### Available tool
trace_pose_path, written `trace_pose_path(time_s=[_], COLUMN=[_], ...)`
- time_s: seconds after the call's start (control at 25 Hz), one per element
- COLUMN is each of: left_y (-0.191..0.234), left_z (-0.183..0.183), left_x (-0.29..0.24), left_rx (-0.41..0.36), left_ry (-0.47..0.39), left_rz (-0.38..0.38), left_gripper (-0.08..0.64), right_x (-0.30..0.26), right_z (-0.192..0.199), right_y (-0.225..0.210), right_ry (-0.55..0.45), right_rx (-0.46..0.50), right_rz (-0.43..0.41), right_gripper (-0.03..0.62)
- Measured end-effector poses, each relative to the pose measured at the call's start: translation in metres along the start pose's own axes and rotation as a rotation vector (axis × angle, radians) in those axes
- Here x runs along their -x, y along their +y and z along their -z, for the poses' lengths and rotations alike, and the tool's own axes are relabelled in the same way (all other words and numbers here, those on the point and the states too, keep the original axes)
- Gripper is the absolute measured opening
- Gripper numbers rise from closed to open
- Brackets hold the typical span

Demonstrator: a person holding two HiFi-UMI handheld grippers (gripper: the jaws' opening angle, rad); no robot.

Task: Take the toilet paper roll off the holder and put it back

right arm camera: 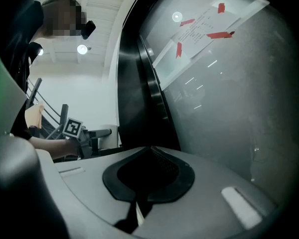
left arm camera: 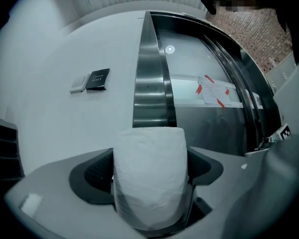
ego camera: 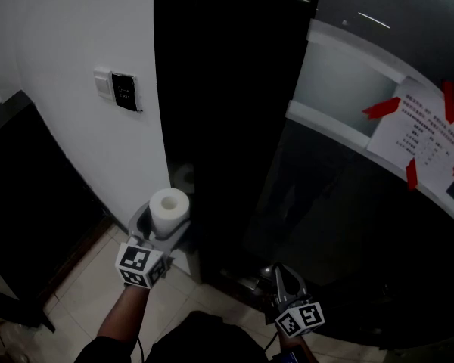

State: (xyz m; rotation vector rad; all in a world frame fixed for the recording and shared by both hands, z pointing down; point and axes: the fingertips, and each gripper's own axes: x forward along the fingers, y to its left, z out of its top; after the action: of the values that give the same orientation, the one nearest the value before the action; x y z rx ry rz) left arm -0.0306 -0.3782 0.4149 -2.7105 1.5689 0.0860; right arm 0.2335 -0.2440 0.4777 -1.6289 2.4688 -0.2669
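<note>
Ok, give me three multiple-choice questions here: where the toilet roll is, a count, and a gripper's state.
1. Where is the toilet paper roll? A on the floor; B between the jaws of the left gripper; C on a shelf.
2. How many red tape strips hold the paper notice? A two; B four; C six.
3. The right gripper is: A shut, empty; B wide open; C shut on a cloth.
Answers: B, jaws press its sides; B, one at each corner; A, pads meet, nothing between.

The roll (ego camera: 169,209) is white, before a white wall (ego camera: 68,36) and a black post (ego camera: 212,89). At the right of the frame, red tape (ego camera: 381,109) edges a white notice (ego camera: 424,131). The marker cubes (ego camera: 141,265) bear black-and-white squares.
</note>
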Motion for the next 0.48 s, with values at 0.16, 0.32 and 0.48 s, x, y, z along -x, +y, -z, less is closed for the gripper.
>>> trace_pose_path(time_s=[0.16,0.32,0.48], left_y=[0.0016,-0.0005,-0.0041], left_z=[0.0001,0.0019,-0.0040], left_x=[-0.0008,-0.0015,0.0029], left_rx=[0.010,-0.022,-0.066], left_ry=[-0.008,0.015,-0.013], left_rz=[-0.017,-0.026,-0.028], left_gripper=[0.433,0.433,0.434], right_x=[0.0015,0.0035,0.0024], right_z=[0.0030,0.0049,0.0023], right_y=[-0.0007,-0.0019,0.0007], right_ry=[0.000,0.000,0.001], right_rx=[-0.013,-0.014,-0.011], right_rz=[0.003,0.003,-0.005], right_gripper=[0.014,0.014,0.013])
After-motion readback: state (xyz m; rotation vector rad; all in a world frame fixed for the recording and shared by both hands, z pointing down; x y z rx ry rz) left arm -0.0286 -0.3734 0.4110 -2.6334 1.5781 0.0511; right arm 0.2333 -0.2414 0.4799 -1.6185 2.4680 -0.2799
